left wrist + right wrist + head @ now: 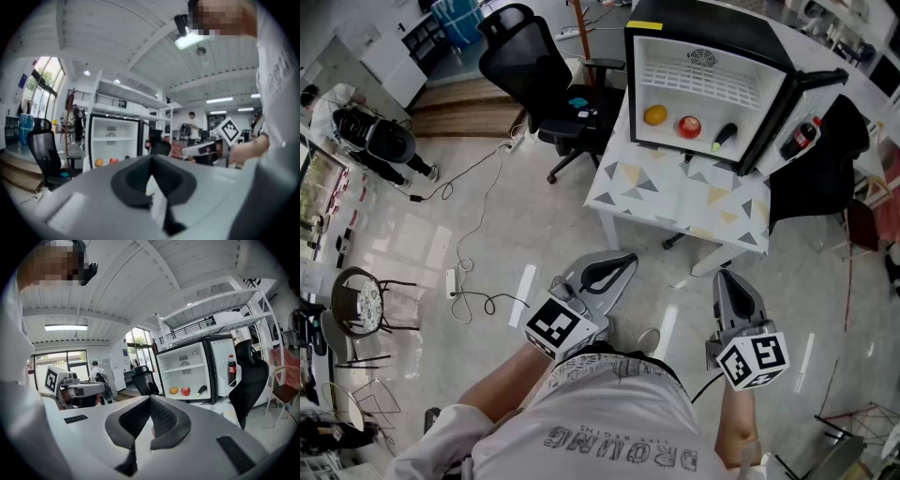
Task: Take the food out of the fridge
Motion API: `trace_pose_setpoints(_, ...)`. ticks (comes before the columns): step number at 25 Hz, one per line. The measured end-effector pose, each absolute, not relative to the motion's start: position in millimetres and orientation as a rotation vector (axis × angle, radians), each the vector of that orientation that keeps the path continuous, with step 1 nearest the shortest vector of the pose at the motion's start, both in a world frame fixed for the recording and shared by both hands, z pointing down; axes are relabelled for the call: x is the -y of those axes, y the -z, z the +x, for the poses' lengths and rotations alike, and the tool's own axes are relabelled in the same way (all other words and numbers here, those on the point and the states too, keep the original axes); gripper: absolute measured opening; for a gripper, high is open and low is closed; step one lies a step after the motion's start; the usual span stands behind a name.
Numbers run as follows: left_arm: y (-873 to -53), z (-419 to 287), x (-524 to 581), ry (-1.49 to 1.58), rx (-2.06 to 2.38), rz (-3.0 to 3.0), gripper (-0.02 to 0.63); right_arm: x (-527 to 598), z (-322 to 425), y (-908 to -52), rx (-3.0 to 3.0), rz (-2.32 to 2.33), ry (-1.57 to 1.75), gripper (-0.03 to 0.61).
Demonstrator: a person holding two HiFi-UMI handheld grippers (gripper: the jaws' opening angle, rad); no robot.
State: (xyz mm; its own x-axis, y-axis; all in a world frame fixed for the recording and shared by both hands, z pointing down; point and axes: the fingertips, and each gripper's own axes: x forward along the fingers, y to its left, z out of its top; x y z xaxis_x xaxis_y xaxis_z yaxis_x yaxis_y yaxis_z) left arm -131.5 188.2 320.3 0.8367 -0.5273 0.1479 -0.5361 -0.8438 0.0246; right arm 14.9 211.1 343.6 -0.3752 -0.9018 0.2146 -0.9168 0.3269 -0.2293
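- the pale glossy floor (516,216) fills most of the head view; a thin cable (478,202) snakes across it at about 10 o'clock from the person.
- a low table (675,192) with a triangle-patterned top stands at 1 o'clock from the person, well apart from both tools.
- the fridge (703,37), black outside and white inside, sits on that table's far end, its front facing the person.
- a black office chair (534,70) stands at 9 o'clock of the fridge, just beside the table.
- the fridge's door (792,103) is swung wide open at 3 o'clock of the cabinet, with a dark bottle (803,136) with a red label standing in its shelf.
- the left gripper (614,267) is held low in front of the person at 11 o'clock, pointing toward the table; in the left gripper view its jaws are clenched together on nothing (150,161).
- the right gripper (727,279) is held at 1 o'clock, near the other but apart from it; its jaws also meet with nothing between them (150,401).
- the food lies in a row on the fridge's floor: a dark vegetable (726,133) at 3 o'clock of the row, tilted.
- a red fruit (689,126) sits in the middle.
- an orange (655,114) sits at 9 o'clock of the red fruit, none of the three touching.
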Motion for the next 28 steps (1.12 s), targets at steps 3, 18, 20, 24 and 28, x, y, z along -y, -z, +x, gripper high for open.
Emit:
trace_pose_setpoints(3, -321.7, -126.6, -191.1, -0.201, 0.865, 2.942, 0.006, -213.7, 19.6, -342.6, 2.547, 1.724, -0.490, -0.014)
trace_pose_setpoints(18, -325.8, -107.2, -202.9, -0.203, 0.909, 2.919, 0.006, -222.3, 38.1, -341.5, 2.605, 1.691, -0.483, -0.012)
trace_pose_setpoints(20, -325.7, -105.0, -203.7, -0.204, 0.916, 2.918, 0.006, -223.1, 41.9, -341.6, 2.606, 1.692, -0.486, -0.014)
trace_pose_setpoints(24, -327.2, -98.1, -205.0, -0.209, 0.922, 2.920, 0.006, -224.5, 49.3, -342.3, 2.613, 1.691, -0.493, -0.012)
trace_pose_setpoints(28, -330.5, -90.0, -204.4, -0.222, 0.921, 2.920, 0.006, -223.6, 57.5, -345.8, 2.616, 1.691, -0.499, -0.012)
